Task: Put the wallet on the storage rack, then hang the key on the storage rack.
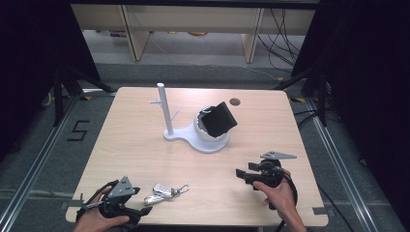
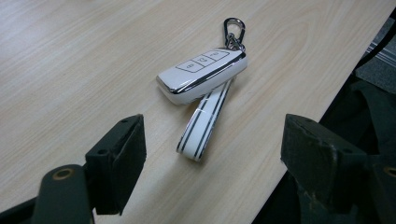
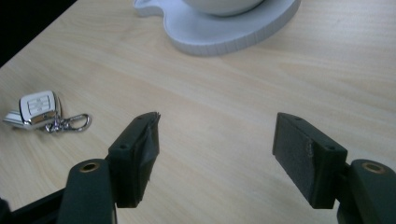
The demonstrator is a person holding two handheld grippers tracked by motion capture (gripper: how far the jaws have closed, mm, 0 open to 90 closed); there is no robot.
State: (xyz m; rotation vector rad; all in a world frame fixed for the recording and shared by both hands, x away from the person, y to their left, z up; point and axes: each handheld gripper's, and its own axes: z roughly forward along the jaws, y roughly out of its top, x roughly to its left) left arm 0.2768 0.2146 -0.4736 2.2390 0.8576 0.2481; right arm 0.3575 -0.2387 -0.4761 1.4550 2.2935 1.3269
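A white car key fob [image 1: 162, 190] with a striped strap and a metal clip lies flat near the table's front edge. In the left gripper view the fob [image 2: 201, 74] rests just ahead of the jaws, its strap reaching toward the gap. My left gripper [image 1: 143, 211] [image 2: 212, 135] stands open, nothing pressed between its pads. Over bare wood at the front right, my right gripper [image 1: 245, 170] [image 3: 215, 135] is open and empty, pointing left; it sees the fob [image 3: 39, 108] off to its left. A white stand [image 1: 193, 137] with an upright post carries a bowl holding a black box [image 1: 219, 118].
The stand's base [image 3: 224, 35] lies ahead of the right gripper. A small dark round hole [image 1: 235, 101] sits near the table's far edge. The table edge runs close beside the left gripper, on the right of its view. Black curtains flank the table.
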